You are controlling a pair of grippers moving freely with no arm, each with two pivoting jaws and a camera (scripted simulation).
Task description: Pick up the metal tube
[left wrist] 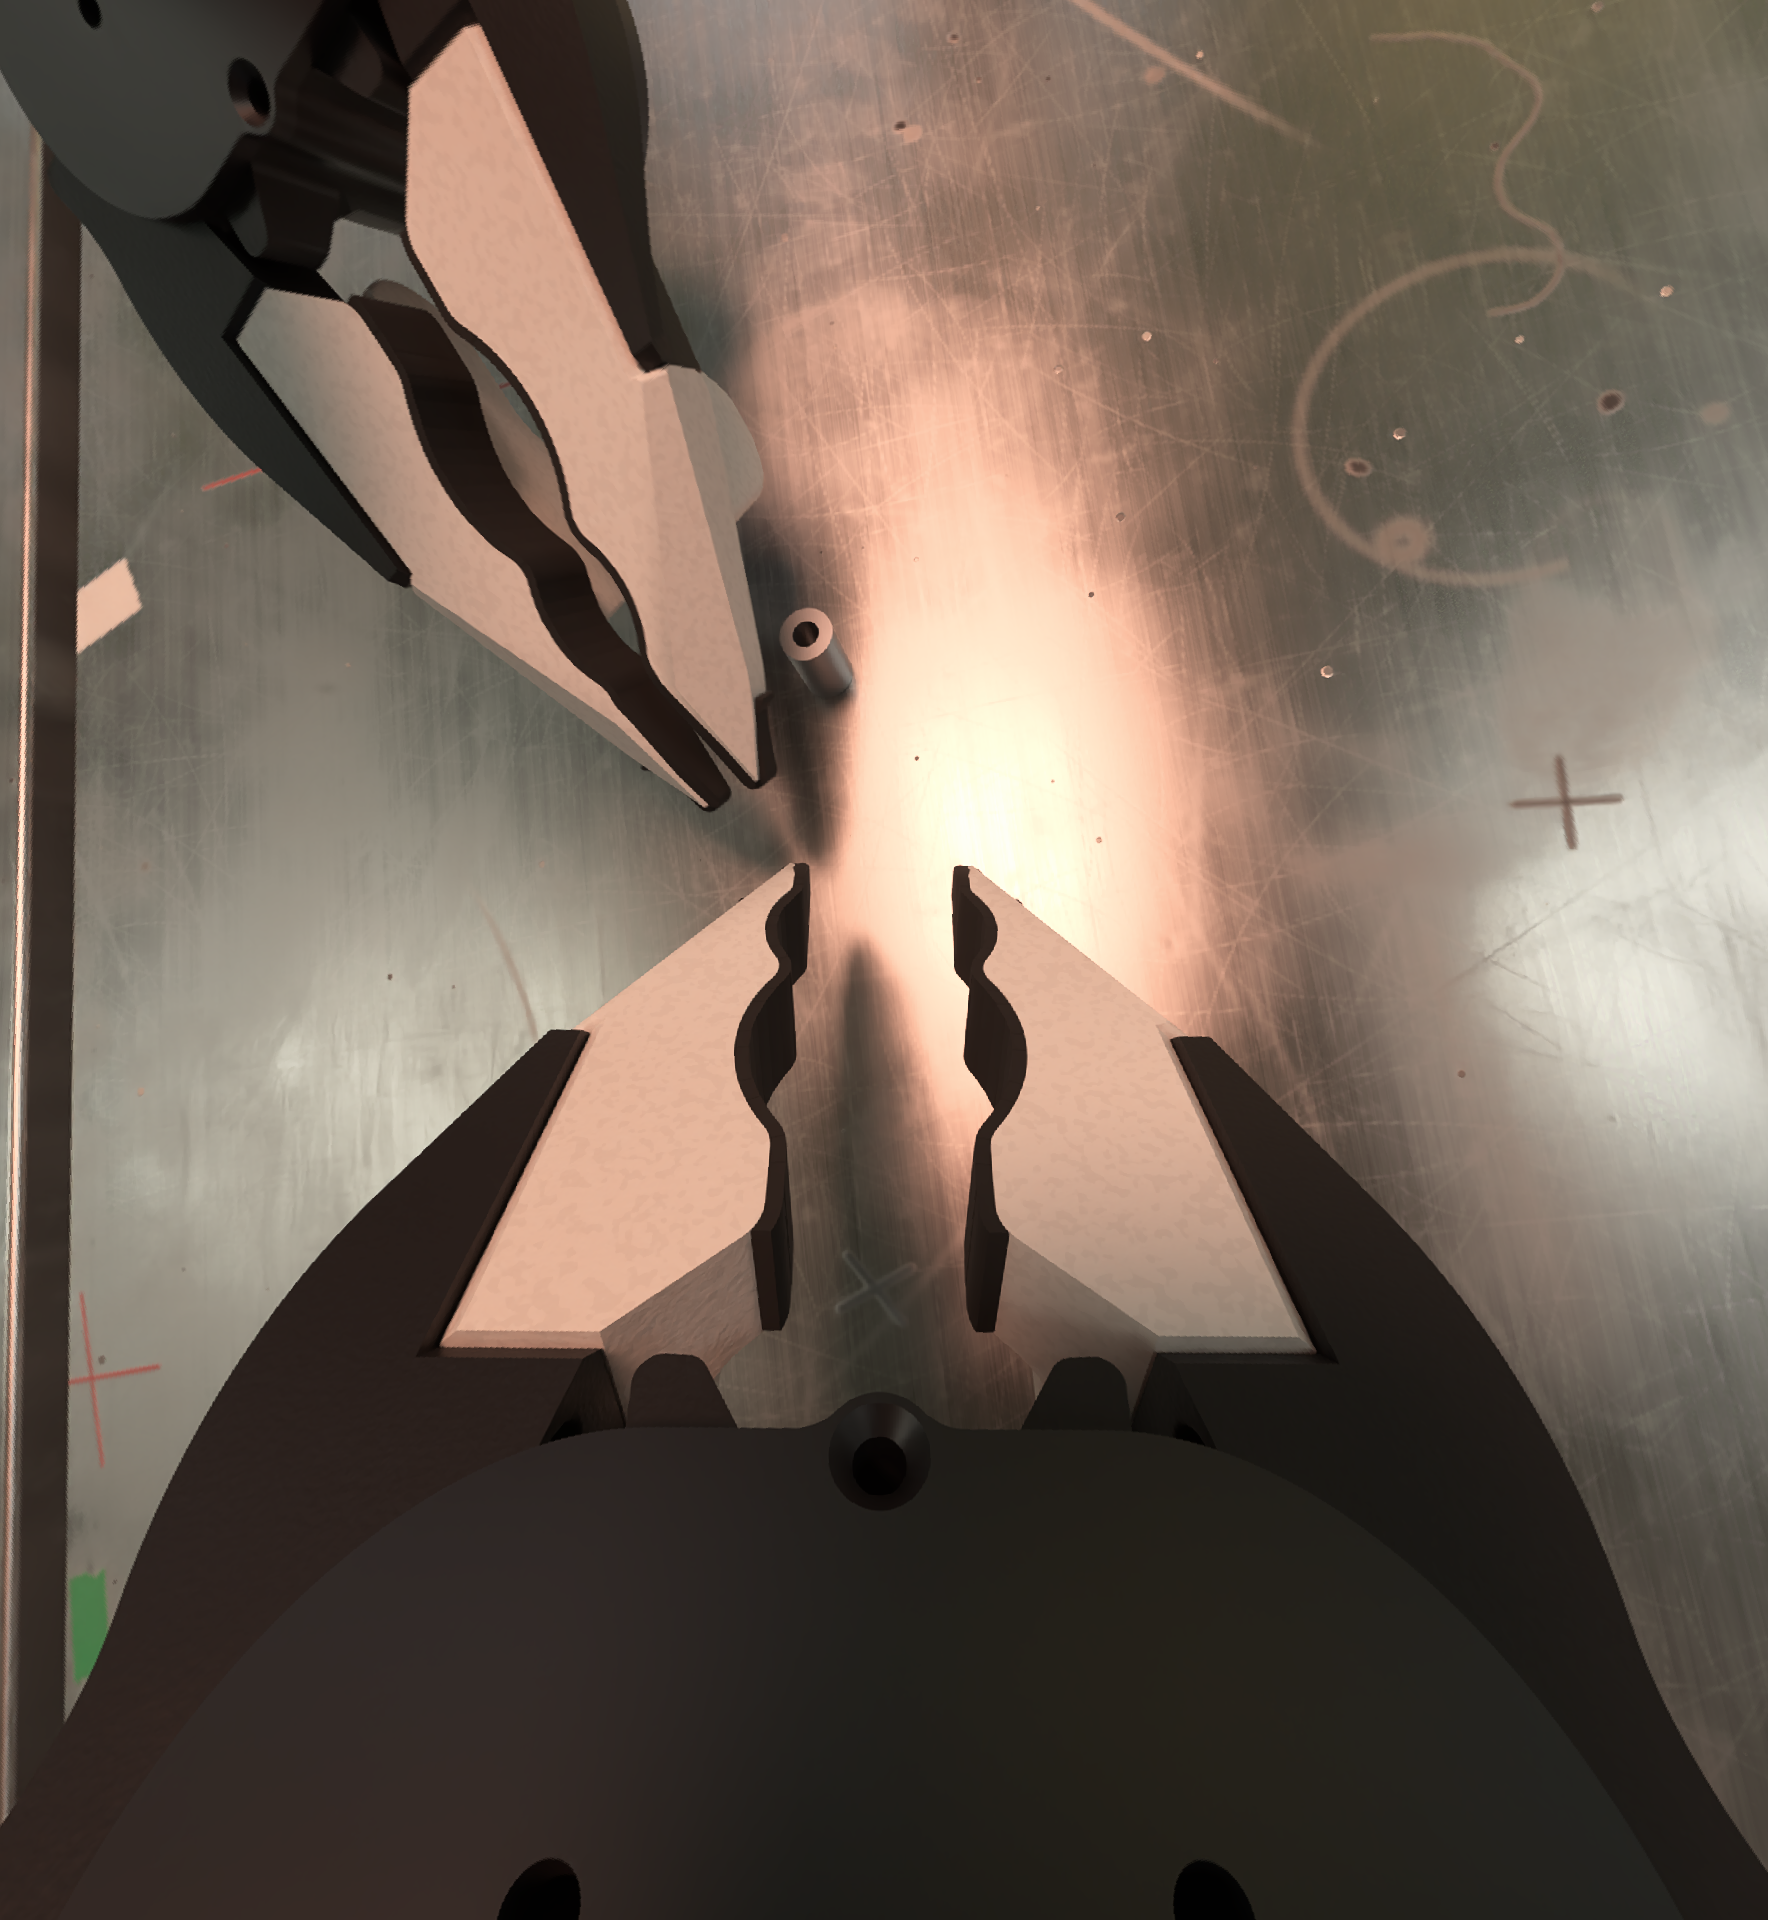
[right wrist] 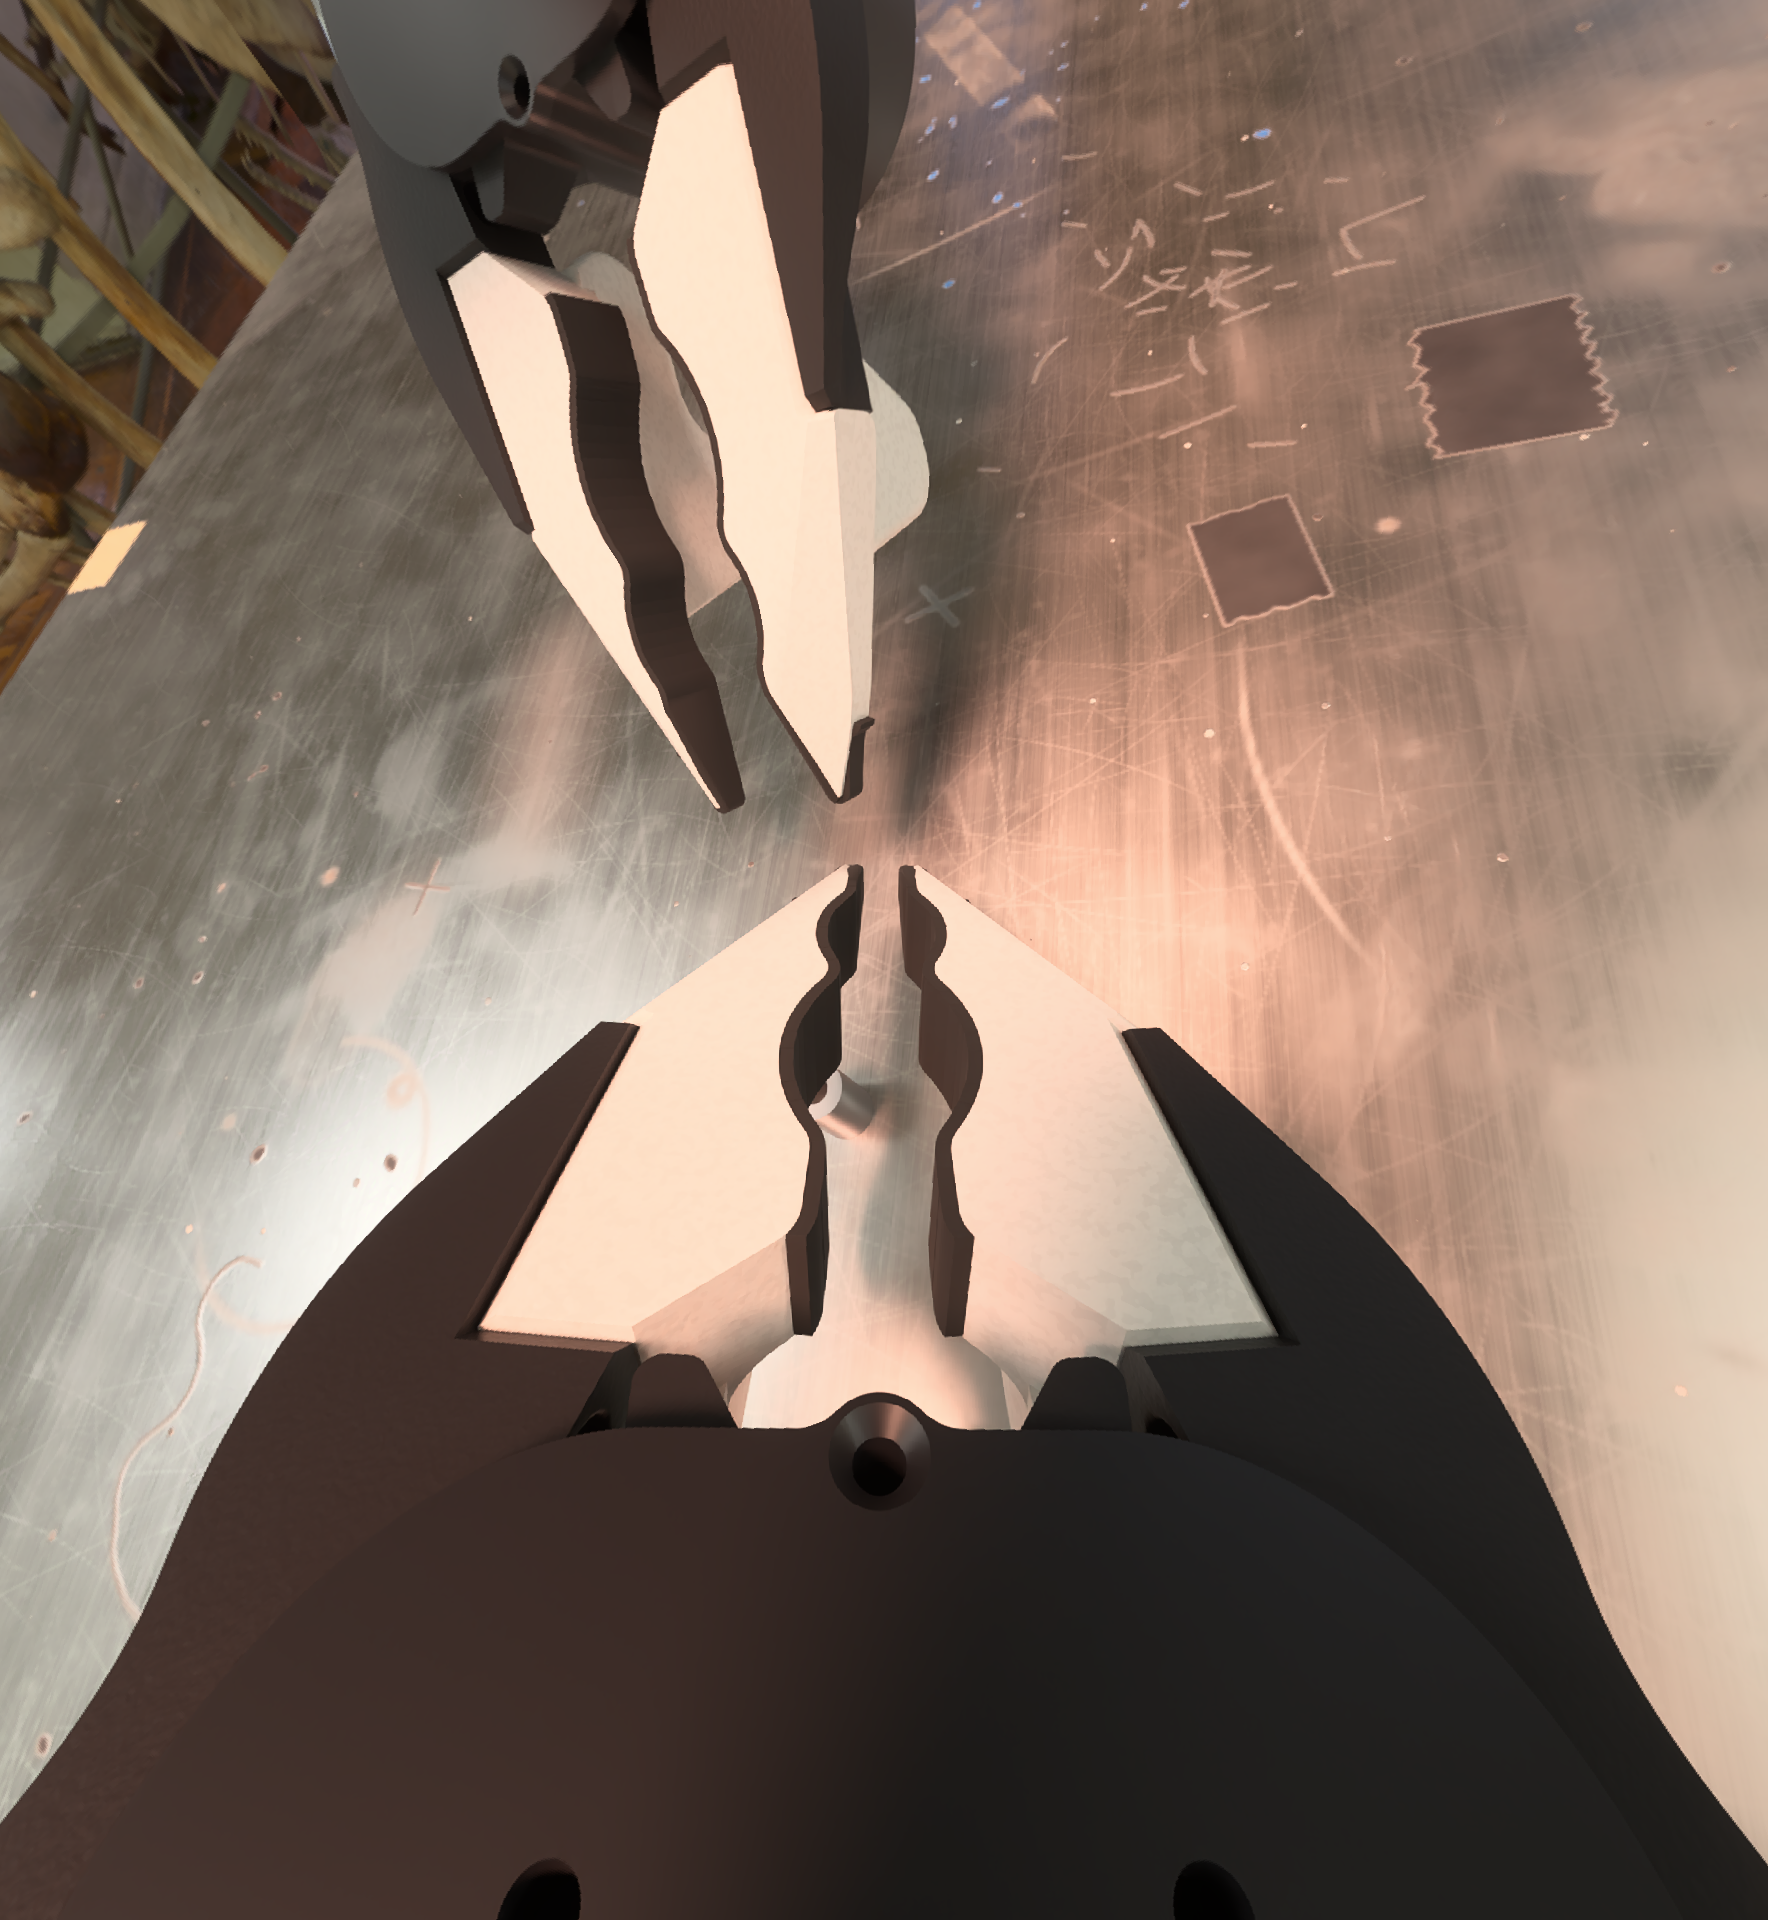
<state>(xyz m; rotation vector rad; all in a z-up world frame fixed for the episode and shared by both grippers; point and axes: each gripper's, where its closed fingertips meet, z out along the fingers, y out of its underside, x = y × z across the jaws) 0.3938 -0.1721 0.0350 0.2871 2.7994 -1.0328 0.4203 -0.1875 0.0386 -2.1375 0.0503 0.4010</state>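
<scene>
The metal tube (left wrist: 820, 665) is a small, short grey cylinder with a hollow end, resting on the scratched metal table (left wrist: 1379, 1039). My left gripper (left wrist: 880, 871) is open and empty, with its tips short of the tube. My right gripper (left wrist: 734, 787) comes in from the upper left, and its tips hang just left of the tube. In the right wrist view, my right gripper (right wrist: 880, 869) has its jaws only a narrow slit apart and holds nothing. The tube (right wrist: 847, 1110) shows on the table through the gap between its fingers. The left gripper (right wrist: 781, 798) faces it tip to tip.
Two brown tape patches (right wrist: 1508, 379) (right wrist: 1259, 561) lie on the table to the far right. The table edge (right wrist: 132, 499) runs along the left, with wooden frames (right wrist: 28, 260) beyond it. A white tape scrap (left wrist: 109, 603) and a green one (left wrist: 88, 1626) lie near a seam (left wrist: 38, 935).
</scene>
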